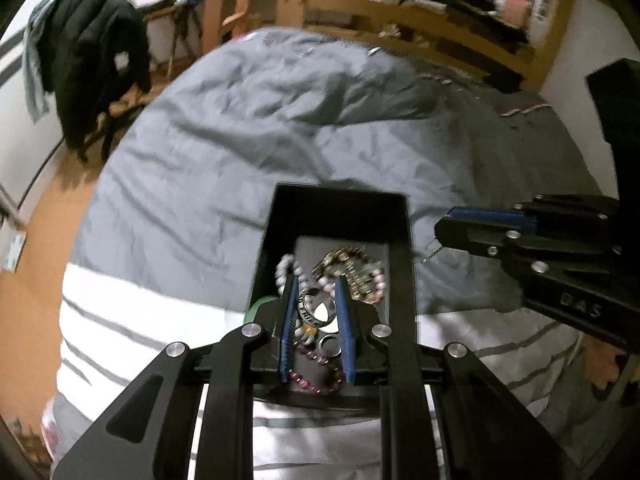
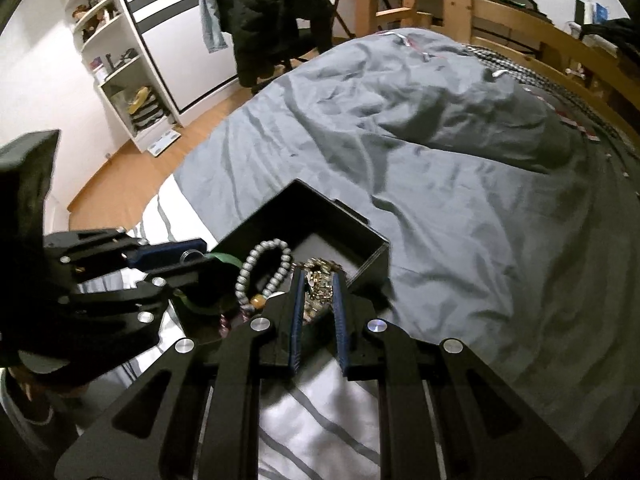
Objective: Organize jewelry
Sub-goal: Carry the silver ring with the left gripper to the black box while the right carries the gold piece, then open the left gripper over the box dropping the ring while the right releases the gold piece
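Note:
A black open box (image 1: 280, 216) (image 2: 304, 208) lies on the bed. In it are a white bead bracelet (image 1: 286, 268) (image 2: 260, 256), a gold chain bracelet (image 1: 356, 268) (image 2: 318, 280), a pink bead bracelet (image 1: 320, 380) and a small ring (image 1: 330, 346). My left gripper (image 1: 316, 284) is over the box, shut on a silver lettered ring (image 1: 316, 308). My right gripper (image 2: 316, 276) is partly open at the box's right rim, its fingers either side of the gold chain; it also shows in the left wrist view (image 1: 440, 236).
The bed has a grey duvet (image 2: 440, 160) and a white striped sheet (image 1: 132, 312). A wooden bed frame (image 2: 520, 28) runs behind. A chair with a black jacket (image 2: 272, 12) and a white shelf (image 2: 120, 60) stand on the wooden floor at left.

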Demonstrator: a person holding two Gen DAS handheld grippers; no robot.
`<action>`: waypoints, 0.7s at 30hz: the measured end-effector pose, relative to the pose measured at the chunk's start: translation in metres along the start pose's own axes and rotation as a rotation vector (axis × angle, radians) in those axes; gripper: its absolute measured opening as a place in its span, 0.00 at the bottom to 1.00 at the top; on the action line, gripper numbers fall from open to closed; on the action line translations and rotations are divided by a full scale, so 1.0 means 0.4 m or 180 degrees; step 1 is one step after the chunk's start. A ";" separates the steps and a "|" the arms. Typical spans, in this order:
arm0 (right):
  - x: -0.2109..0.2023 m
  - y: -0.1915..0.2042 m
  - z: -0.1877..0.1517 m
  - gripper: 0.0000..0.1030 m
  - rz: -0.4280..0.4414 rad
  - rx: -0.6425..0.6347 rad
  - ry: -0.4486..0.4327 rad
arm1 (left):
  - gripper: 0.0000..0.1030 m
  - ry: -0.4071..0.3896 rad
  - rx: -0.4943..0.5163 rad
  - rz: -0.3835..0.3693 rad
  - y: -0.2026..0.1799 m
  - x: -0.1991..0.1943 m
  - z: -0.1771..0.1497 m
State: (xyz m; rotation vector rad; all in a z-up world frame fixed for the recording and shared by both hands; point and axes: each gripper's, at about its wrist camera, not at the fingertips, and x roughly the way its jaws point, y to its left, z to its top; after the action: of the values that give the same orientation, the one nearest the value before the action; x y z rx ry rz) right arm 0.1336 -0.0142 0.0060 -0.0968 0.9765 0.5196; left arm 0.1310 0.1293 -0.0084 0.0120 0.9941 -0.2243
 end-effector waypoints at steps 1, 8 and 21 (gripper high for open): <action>0.010 0.008 0.003 0.14 0.0014 -0.0014 0.0003 | 0.18 0.0025 -0.0033 0.0011 0.007 0.005 -0.001; 0.071 0.042 0.017 0.14 0.0121 -0.0101 0.0064 | 0.18 0.0161 -0.0043 0.0059 0.010 0.039 -0.008; 0.153 0.034 0.032 0.15 0.0319 -0.0093 0.0182 | 0.18 0.0265 -0.0160 0.0178 0.025 0.082 0.000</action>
State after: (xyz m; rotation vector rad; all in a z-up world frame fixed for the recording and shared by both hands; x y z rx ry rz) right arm 0.1645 0.0249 -0.0344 -0.0895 1.0337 0.6259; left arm 0.1503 0.1332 -0.0366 0.0034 1.0805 -0.1486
